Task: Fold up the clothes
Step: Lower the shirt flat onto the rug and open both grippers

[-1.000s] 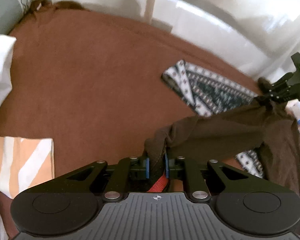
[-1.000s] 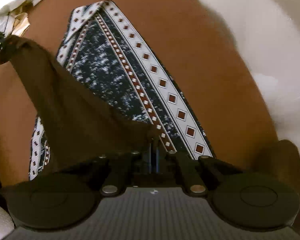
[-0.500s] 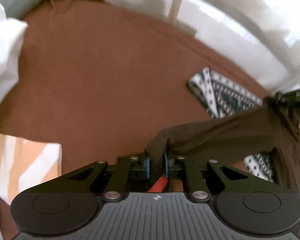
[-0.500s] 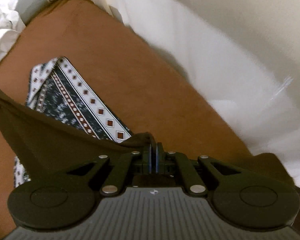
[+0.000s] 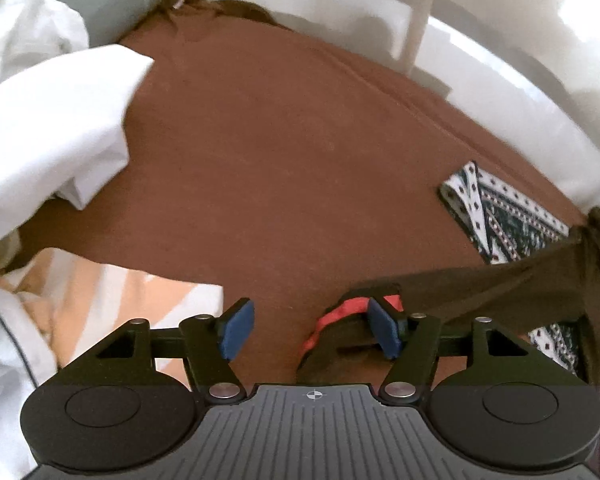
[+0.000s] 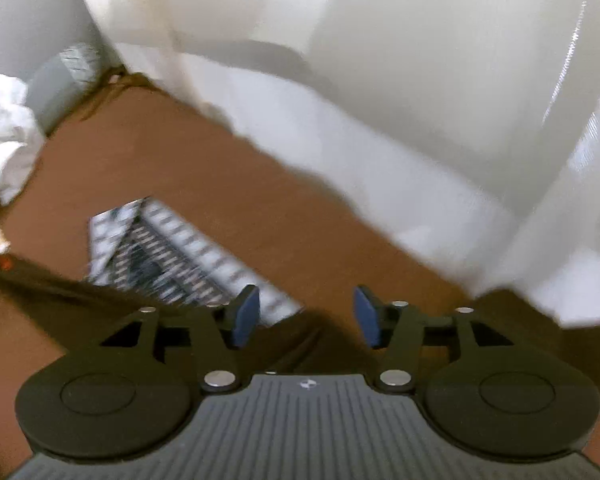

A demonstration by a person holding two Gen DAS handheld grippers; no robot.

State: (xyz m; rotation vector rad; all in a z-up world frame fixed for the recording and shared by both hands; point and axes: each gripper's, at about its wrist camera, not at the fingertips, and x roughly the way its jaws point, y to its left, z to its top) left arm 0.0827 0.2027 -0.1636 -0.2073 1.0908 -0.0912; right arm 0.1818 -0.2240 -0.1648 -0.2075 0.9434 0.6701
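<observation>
While both sets of jaws have just been opening and now stand apart, the dark brown garment [image 5: 480,292] drapes lower right, long axis running right, against the left gripper [image 5: 312,328] right pad; right gripper [image 6: 306,316] empty above it.

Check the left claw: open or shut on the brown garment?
Open. The left claw has just opened, pads apart; the brown garment only brushes one pad.

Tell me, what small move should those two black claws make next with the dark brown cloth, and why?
Probably draw both back clear of the dark brown garment. The left gripper and right gripper have just been opening, and the garment now sags between them over the patterned cloth, one edge touching a left finger's pad.
</observation>
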